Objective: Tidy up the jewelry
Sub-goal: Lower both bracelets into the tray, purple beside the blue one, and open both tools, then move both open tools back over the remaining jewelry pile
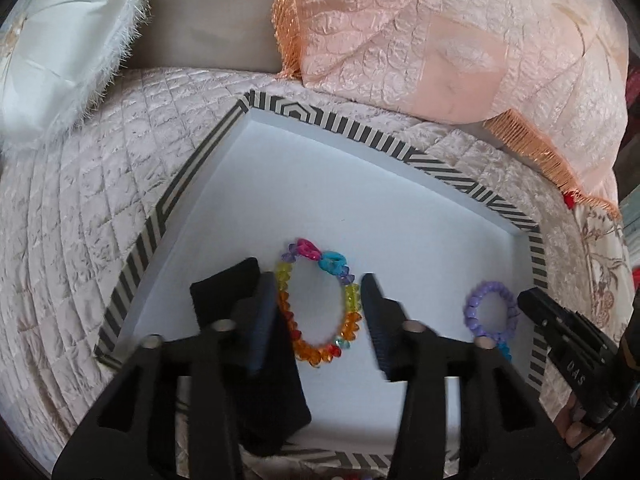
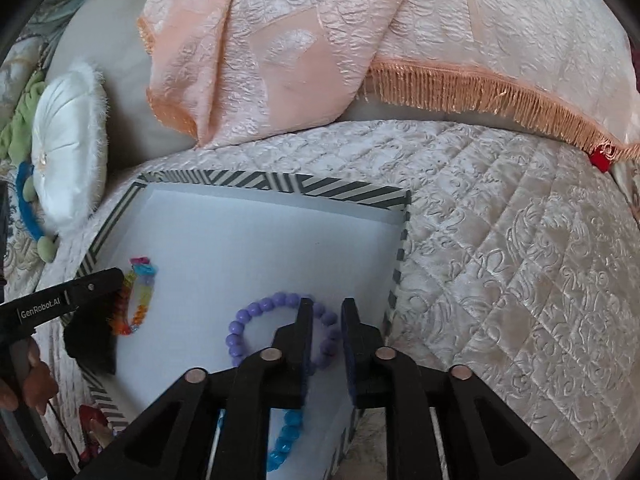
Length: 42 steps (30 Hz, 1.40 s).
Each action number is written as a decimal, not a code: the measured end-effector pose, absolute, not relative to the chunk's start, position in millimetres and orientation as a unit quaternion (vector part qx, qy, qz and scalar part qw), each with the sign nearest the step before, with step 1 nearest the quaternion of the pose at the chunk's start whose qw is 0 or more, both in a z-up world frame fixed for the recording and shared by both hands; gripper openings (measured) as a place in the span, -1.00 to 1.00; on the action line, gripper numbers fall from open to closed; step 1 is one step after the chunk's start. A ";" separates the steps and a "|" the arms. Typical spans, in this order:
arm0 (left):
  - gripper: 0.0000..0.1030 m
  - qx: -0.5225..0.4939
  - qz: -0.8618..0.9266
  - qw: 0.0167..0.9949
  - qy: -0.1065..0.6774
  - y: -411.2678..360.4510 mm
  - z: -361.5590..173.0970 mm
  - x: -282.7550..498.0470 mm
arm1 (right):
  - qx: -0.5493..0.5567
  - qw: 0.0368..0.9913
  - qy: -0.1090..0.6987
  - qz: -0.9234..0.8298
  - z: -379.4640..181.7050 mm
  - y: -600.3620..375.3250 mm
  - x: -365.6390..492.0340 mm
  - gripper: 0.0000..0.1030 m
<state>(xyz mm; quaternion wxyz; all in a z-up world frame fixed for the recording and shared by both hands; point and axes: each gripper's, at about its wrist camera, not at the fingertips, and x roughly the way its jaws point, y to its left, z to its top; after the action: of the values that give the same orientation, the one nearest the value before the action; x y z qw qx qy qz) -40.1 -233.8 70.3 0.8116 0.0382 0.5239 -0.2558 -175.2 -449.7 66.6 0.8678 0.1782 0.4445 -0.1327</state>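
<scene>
A white box [image 1: 320,184] with a black-and-white striped rim lies on a quilted bed. A multicolour bead bracelet [image 1: 316,304] lies flat inside it, between the open fingers of my left gripper [image 1: 320,296]. A purple bead bracelet [image 2: 256,320] lies to its right; my right gripper [image 2: 326,312] stands over its right side, its fingers a narrow gap apart with the beads between them. A blue bead bracelet [image 2: 286,436] lies near the box's front, partly hidden under the right gripper. A black pouch [image 1: 264,360] sits under my left finger.
A peach fringed blanket [image 1: 440,40] and a white fluffy cushion [image 1: 60,48] lie behind the box. The striped box rim [image 2: 396,280] stands close to the right gripper. A blue and green cord [image 2: 28,216] lies at far left.
</scene>
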 end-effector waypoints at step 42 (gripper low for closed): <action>0.02 0.061 -0.227 0.884 0.404 -86.2 142.1 -237.2 | 0.129 0.915 0.374 -0.082 152.2 -267.8 -333.3 0.09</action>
<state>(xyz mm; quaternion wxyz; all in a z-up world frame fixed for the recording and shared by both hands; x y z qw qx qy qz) -237.2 -86.2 142.1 0.8840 0.0614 0.4040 -0.2270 -333.3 -267.8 152.2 0.9146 0.1291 0.3744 -0.0815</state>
